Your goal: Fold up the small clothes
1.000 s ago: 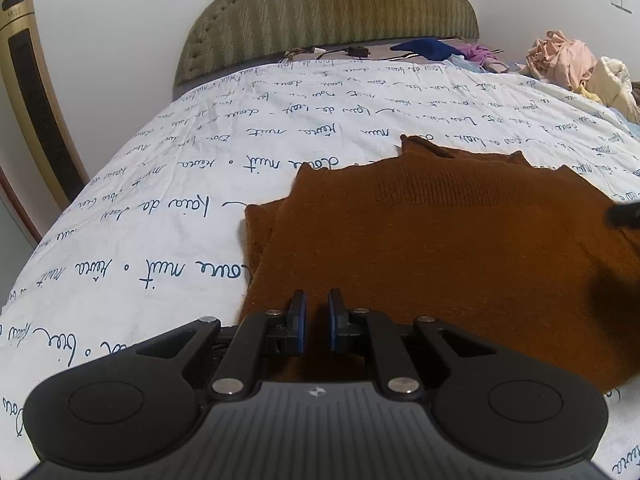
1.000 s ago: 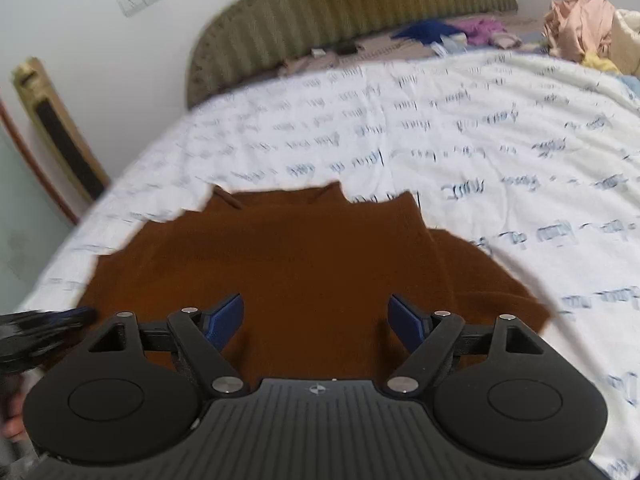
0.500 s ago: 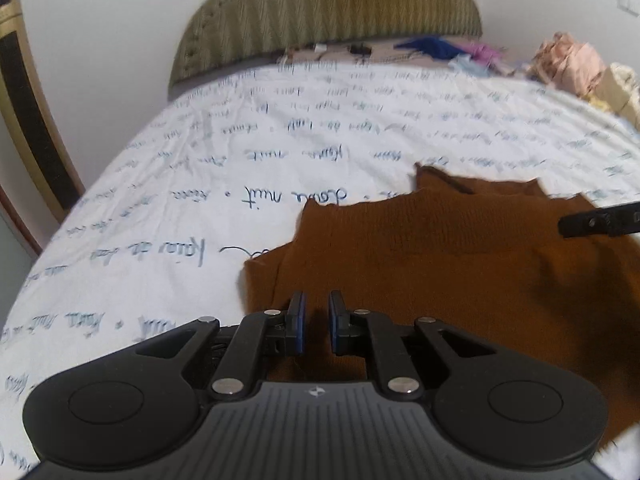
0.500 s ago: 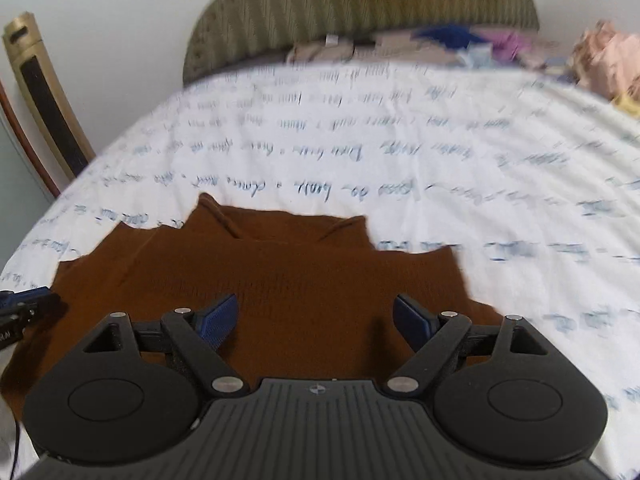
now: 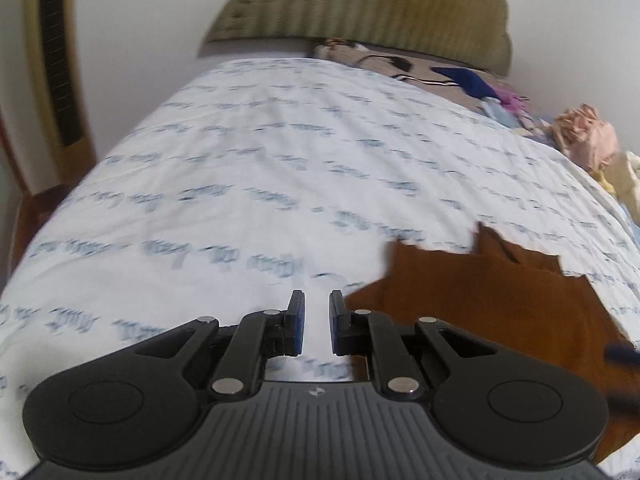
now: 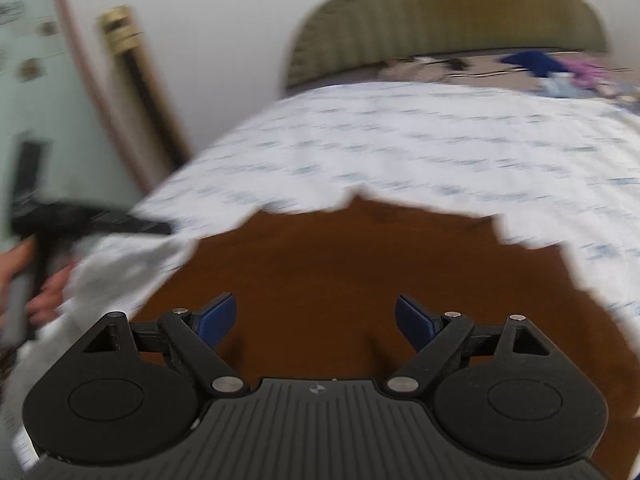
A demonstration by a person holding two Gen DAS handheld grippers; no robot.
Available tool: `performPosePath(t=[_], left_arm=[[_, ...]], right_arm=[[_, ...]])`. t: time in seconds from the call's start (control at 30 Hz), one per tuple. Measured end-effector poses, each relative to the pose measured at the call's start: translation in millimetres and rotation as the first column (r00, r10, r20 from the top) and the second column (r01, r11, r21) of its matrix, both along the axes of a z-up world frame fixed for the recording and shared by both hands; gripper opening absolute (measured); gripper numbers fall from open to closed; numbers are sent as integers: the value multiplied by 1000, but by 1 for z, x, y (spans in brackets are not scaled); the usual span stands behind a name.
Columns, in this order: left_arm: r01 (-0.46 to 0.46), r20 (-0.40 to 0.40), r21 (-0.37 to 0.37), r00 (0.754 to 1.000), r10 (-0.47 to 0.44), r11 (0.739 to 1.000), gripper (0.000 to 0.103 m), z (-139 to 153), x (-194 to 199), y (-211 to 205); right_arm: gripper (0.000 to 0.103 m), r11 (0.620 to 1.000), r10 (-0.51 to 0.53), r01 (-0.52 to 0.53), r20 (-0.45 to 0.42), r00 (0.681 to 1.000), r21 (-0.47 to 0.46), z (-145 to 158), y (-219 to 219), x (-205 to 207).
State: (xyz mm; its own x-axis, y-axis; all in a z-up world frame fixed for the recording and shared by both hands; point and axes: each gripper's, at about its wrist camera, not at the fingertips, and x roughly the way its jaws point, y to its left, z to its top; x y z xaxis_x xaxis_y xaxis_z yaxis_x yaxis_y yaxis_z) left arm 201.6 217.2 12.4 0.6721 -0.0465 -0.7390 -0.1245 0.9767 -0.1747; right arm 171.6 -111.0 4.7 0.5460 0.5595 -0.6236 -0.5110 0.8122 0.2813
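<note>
One brown garment (image 6: 360, 280) lay flat on the printed bedsheet (image 5: 280, 152). One headboard (image 5: 360, 0); clothes pile (image 5: 588, 136) far right. Left gripper (image 5: 316, 322): jaws narrow, empty. Right gripper (image 6: 316, 320): jaws opening wide, empty, over the garment.

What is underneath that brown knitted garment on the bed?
The brown knitted garment lies flat on a white bedspread printed with blue handwriting, which shows all around it. Whether anything else lies beneath the garment cannot be seen; the cloth covers it.

Bare sheet (image 5: 248, 168) lies open ahead of me from nine to twelve o'clock. The clothes heap (image 5: 588, 140) crowds two o'clock; the headboard (image 5: 360, 4) closes off twelve.
</note>
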Motion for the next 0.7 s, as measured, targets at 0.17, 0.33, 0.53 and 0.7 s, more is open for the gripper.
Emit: performPosePath(t=[0.17,0.33,0.53,0.7], left_arm=[[66,-32,-11,997,-66,998,13,-11,-5,1],[154,-46,-102,986,-159,983,13,-15,16,-10],[180,-71,-246,977,-203,952,13,-32,51,-4],[201,-82,-323,968,-239,925,13,-43,69,5]], right_arm=[[85,984,177,-176,-28,984,37,-1,59,-62],[86,953,265,-228,185,946,-197,0,130,-121],[82,882,386,-272,258,886,-385,-19,186,-154],[75,809,446,-198,358,821,-553,-36,214,-167]])
